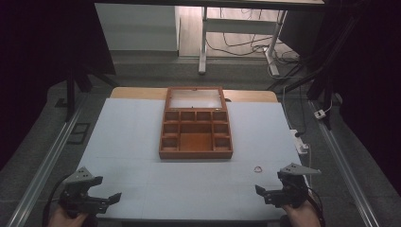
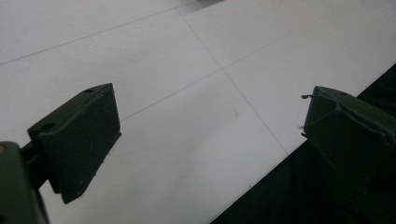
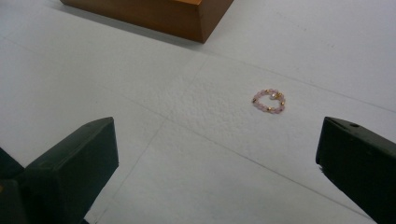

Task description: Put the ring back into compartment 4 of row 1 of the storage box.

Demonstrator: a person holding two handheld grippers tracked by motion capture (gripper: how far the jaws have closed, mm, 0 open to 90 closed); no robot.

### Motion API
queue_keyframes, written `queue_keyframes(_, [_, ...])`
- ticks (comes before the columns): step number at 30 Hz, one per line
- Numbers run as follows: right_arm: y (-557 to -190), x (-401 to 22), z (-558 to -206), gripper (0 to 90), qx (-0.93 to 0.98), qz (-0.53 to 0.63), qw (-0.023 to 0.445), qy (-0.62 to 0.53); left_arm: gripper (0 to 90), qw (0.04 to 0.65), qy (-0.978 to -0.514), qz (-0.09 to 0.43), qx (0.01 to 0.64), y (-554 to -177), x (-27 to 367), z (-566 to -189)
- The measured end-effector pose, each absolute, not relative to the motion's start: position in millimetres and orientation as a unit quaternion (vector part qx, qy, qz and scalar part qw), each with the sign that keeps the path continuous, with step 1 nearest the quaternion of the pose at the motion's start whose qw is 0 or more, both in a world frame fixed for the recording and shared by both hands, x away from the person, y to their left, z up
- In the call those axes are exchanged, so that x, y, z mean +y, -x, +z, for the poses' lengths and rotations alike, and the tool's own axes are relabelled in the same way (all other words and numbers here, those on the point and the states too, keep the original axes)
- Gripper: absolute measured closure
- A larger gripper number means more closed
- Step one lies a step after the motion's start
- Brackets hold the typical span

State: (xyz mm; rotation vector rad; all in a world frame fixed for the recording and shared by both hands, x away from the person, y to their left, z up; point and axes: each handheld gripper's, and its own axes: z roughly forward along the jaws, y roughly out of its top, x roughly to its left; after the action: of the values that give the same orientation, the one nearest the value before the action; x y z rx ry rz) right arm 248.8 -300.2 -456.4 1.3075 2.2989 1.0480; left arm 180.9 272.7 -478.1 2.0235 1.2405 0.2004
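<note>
The right tool [image 1: 267,195] hovers low over the near right edge of the tabletop [image 1: 142,142], its jaws spread wide and holding nothing. Just ahead of it, lying flat on the white surface, is a small bead bracelet [image 3: 269,101] (pink beads with a few gold ones), apart from both jaws. The left tool [image 1: 111,198] sits at the near left corner, also spread and empty. Farther back, mid-table, stands a wooden box [image 1: 196,142] with its lid raised and compartments showing.
</note>
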Motion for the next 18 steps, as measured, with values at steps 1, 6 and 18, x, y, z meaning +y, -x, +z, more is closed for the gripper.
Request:
queue_keyframes(1, [-250, -300, -456, 0.0, 0.799, 0.365, 0.149, -0.454, 4.0, 0.370, -0.789, 0.078, 0.484, -181, 273, -478])
queue_keyframes(6, [-256, -299, -456, 0.0, 0.802, 0.361, 0.155, -0.450, 3.9, 0.372, -0.789, 0.076, 0.484, -181, 273, -478])
queue_keyframes(18, [-269, -299, -459, 0.0, 0.802, 0.361, 0.155, -0.450, 3.9, 0.370, -0.787, 0.072, 0.489, -182, 274, -479])
